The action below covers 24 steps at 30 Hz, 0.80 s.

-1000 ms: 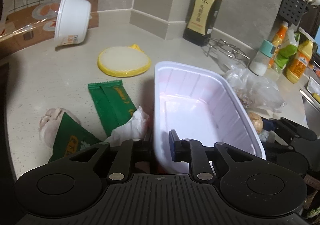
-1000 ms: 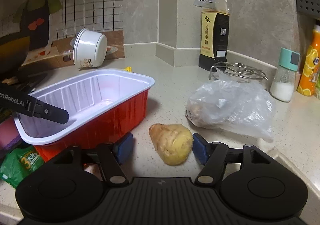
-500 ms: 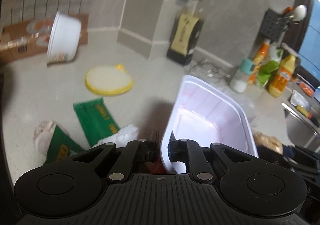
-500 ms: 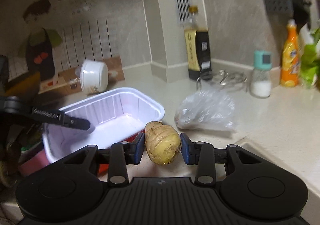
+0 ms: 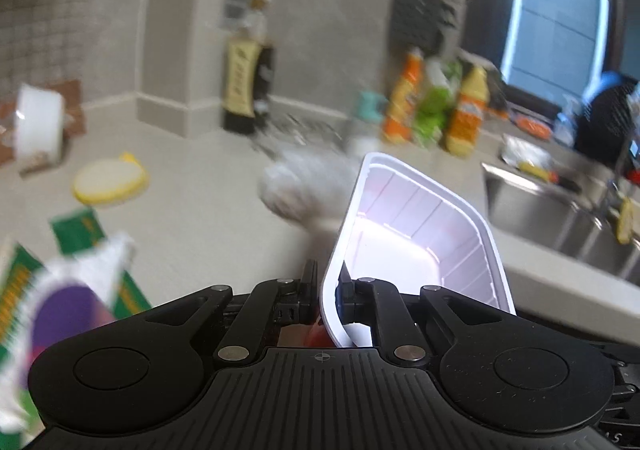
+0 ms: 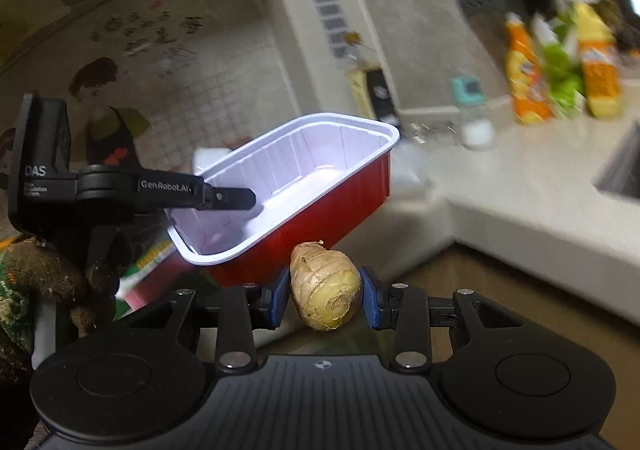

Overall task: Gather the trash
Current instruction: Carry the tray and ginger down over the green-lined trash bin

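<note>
My left gripper [image 5: 328, 292] is shut on the near rim of a food tray [image 5: 416, 234], white inside and red outside, held tilted above the counter. In the right wrist view that tray [image 6: 320, 186] hangs in the air at the left with the left gripper's finger [image 6: 224, 196] reaching over its rim. My right gripper [image 6: 324, 292] is shut on a knobbly piece of ginger [image 6: 325, 288], lifted past the counter's edge. Green wrappers [image 5: 78, 230], a crumpled tissue [image 5: 108, 256], a yellow lid [image 5: 109, 180] and a tipped white cup [image 5: 40, 126] lie on the counter.
A clear plastic bag [image 5: 304, 186] lies mid-counter. A dark sauce bottle [image 5: 244, 90], a wire trivet [image 5: 296, 130], a salt shaker [image 6: 474, 110] and orange and yellow bottles [image 5: 432, 110] stand along the wall. A steel sink [image 5: 560, 210] is at the right. A gloved hand [image 6: 36, 282] holds the left gripper.
Both grippers have lifted and swung to the right, toward the sink side. The right gripper closed on the ginger and raised it off the counter. The tray came up, tilted, in the left gripper.
</note>
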{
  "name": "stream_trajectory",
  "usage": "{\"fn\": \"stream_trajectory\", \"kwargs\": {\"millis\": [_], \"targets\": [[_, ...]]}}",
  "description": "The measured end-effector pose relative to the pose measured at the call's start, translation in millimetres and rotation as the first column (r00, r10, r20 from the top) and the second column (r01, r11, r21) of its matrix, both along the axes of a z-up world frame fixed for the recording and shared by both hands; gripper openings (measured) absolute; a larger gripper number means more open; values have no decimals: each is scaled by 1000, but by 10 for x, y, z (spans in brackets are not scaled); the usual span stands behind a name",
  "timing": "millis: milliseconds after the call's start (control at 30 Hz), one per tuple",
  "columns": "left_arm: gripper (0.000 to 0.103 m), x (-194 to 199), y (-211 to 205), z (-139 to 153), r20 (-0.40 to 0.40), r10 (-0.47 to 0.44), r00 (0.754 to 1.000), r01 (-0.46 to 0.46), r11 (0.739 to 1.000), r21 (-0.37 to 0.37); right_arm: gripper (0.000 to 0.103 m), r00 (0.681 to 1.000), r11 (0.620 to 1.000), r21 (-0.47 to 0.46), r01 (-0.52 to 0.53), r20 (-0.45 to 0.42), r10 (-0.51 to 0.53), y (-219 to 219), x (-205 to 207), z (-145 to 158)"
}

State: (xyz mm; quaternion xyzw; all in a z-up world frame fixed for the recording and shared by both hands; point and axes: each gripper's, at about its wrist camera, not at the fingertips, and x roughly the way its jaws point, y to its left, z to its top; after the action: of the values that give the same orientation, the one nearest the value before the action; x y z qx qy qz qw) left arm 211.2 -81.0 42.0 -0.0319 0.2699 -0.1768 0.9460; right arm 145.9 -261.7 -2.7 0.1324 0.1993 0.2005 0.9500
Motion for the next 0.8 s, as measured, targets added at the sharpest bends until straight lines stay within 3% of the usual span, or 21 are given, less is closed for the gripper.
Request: {"fn": "stream_trajectory", "kwargs": {"millis": [100,267,433,600,733,800], "targets": [[11,-98,-171,-256,-36,-67,997,67,998,-4,37,998,999,-12,39,-58,-40,-195,-221,-254],[11,-152,-508,-804,-126,-188,974,196,979,56,37,976,979,-111,168,-118,-181,-554,-568,-649],[11,-88,-727,-1466,-285,-207,936,247,963,111,37,932,952,-155,263,-214,-292,-926,-729,-1035],[11,235,-792,-2249,-517,-130,846,215,971,108,37,901,944,-172,283,-289,-323,-1059,-663,-1380],[16,459,-853,-2679,-619,-93,780,191,977,94,37,895,955,-174,241,-342,-288,-960,-512,-1609],[17,509,-844,-2800,-640,-91,763,183,980,78,37,898,957,-189,220,-343,-274,-883,-458,-1660]]}}
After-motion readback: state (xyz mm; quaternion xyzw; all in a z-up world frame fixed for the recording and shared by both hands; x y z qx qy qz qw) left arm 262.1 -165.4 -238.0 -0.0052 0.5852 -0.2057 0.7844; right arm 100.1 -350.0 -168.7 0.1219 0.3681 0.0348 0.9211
